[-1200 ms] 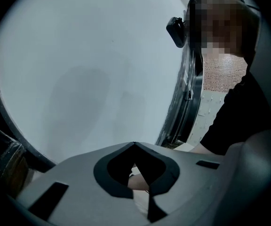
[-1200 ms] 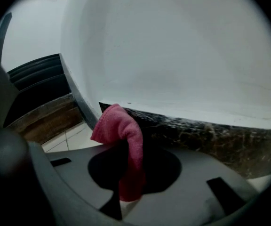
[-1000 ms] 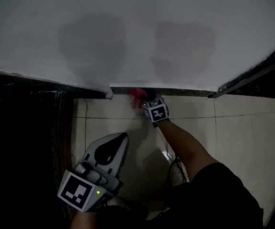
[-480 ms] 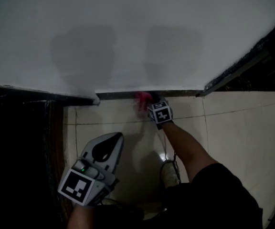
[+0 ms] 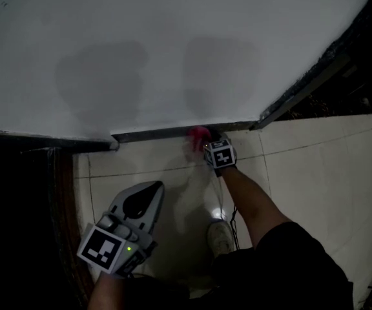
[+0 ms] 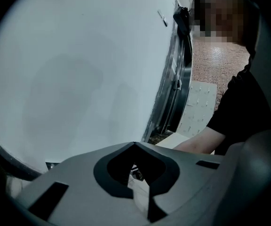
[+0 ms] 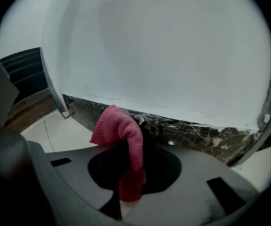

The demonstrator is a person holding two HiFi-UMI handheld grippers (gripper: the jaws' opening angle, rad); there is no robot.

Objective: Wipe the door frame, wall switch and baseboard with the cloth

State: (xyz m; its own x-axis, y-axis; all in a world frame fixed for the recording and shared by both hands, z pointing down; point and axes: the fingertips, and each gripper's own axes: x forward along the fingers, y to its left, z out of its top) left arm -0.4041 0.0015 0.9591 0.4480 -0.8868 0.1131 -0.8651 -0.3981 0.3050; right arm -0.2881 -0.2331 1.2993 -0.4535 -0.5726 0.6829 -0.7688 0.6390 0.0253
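The right hand-held gripper (image 5: pixel 206 142) is down at the foot of the white wall (image 5: pixel 173 37), its jaws pinching a pink-red cloth (image 7: pixel 124 134). The cloth folds over the jaw tips and hangs down between them. The bunched fold of the cloth sits against the dark, marbled baseboard (image 7: pixel 192 130), apparently touching its face. The baseboard lies directly on the far side of this hand-held gripper, and its long axis runs left to right along the bottom of the wall, crosswise to the way the jaws point. The next stroke therefore looks like a sideways slide along the strip, not a push forward. In the head view the cloth meets the strip right of its middle, with a longer run of baseboard to the left and a short run to the right, up to the dark door frame (image 5: pixel 305 82). The left hand-held gripper (image 5: pixel 155 187) is held well back on the near side, over the tiled floor (image 5: pixel 315 173), with its jaws pressed together on nothing. The right hand is plainly the nearer one and is doing the wiping. A shoe (image 5: pixel 221 236) shows on the floor below the right forearm. No wall switch is in view.
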